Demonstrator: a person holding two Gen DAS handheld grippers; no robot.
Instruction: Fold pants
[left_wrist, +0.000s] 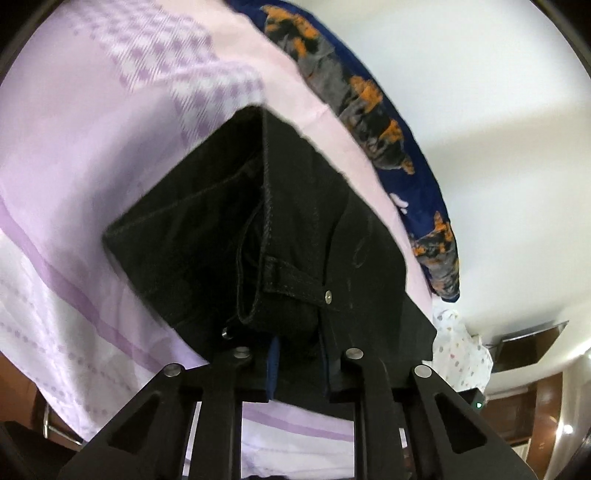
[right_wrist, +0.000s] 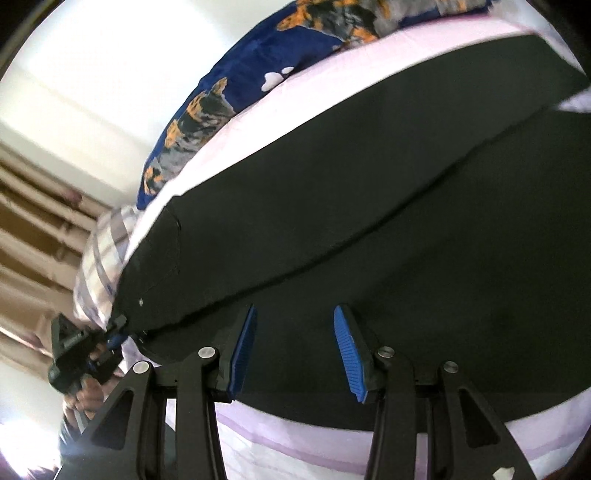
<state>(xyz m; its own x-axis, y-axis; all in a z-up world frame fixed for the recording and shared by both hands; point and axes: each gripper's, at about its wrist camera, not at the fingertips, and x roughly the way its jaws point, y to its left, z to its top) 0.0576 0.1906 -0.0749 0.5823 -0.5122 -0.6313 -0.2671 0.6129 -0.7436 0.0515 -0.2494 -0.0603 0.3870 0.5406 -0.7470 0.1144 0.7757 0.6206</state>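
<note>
A: Left gripper (left_wrist: 297, 369)?
B: Clamped on the waistband of the pants (left_wrist: 258, 221), which extend ahead of its fingers across the lilac bedsheet (left_wrist: 74, 166).
A: Right gripper (right_wrist: 293, 350)?
B: Jaws parted, gripping nothing; black fabric lies directly beyond the blue pads (right_wrist: 347, 354). Patterned pillow (right_wrist: 229, 74) farther out.

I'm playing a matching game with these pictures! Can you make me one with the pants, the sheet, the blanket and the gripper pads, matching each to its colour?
Things:
1. pants
2. bed sheet
3. blanket
4. right gripper pads

Colours:
A. bright blue
B. black
C. navy with orange and grey animals
D. pale lilac and white

Pairs: 1-B, 2-D, 3-C, 4-A
</note>
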